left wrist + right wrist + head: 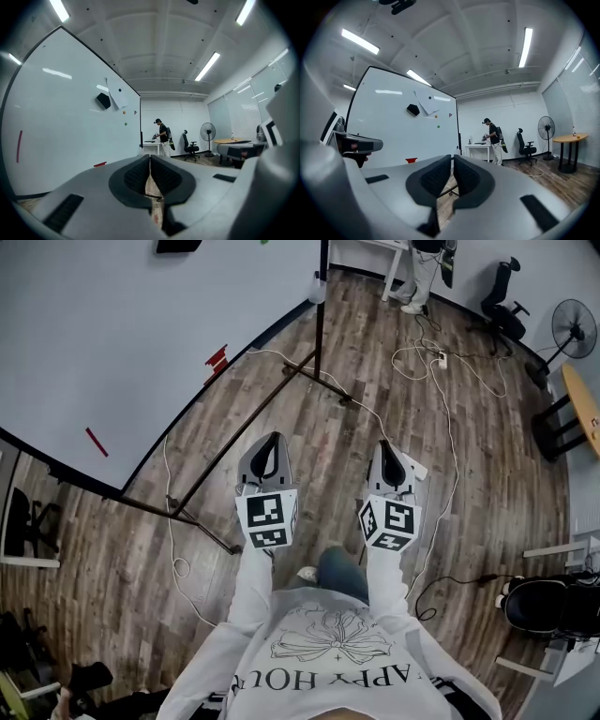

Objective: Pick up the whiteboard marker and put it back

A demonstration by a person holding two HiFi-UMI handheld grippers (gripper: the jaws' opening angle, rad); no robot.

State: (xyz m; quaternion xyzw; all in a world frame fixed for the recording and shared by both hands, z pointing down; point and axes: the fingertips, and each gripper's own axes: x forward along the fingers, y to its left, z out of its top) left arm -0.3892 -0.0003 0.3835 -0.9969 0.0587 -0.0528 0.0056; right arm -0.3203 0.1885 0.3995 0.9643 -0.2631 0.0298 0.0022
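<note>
A thin red marker-like stick (96,441) lies against the big whiteboard (112,334) at the left; in the left gripper view the stick (19,146) shows at the board's left side. A small red object (217,359) sits lower on the board, also seen as a red object (411,160) in the right gripper view. My left gripper (273,441) and right gripper (383,448) are held side by side over the wooden floor, pointing level, away from the board. The left gripper (150,158) is shut and empty. The right gripper (453,158) is shut with nothing in it.
The whiteboard's black stand legs (234,442) cross the floor just ahead. White cables (450,418) trail over the boards. A person (492,140) stands at a white desk at the far end, near an office chair (526,147), a fan (546,129) and a round wooden table (567,138).
</note>
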